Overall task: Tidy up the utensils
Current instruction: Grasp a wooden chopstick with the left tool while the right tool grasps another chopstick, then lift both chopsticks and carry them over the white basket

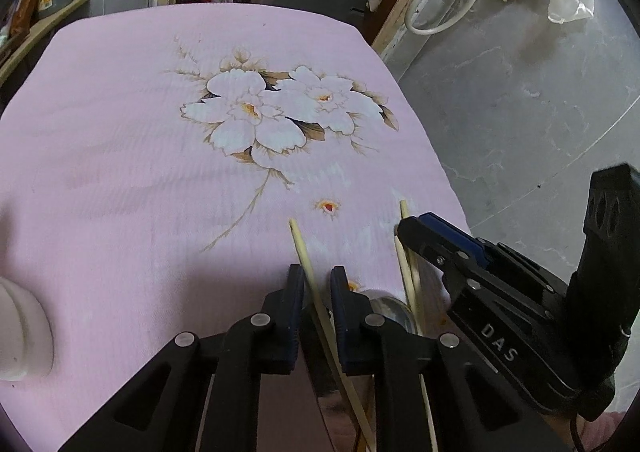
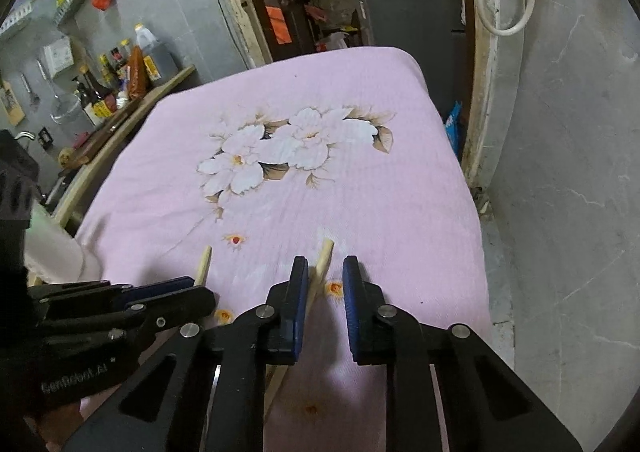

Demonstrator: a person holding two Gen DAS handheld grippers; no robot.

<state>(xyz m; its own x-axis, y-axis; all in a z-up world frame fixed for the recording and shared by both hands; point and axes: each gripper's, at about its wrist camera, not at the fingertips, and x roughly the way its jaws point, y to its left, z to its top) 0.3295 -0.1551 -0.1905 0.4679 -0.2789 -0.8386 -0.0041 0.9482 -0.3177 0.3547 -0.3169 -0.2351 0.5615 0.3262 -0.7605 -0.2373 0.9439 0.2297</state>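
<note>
Both tongs are angled down at the tabletop (image 1: 120, 171), which has a pink flowered cloth over it, and they sit side by side near its front edge. The left tongs (image 1: 316, 284) have one pale chopstick (image 1: 300, 248) running up between the nearly shut pads; can't tell if they actually pinch it. The right tongs (image 2: 326, 276) are narrowed around another chopstick (image 2: 325, 256), which leans on the left pad with a gap on the right. Two more chopsticks (image 1: 405, 264) lie under the right tongs in the left view.
</note>
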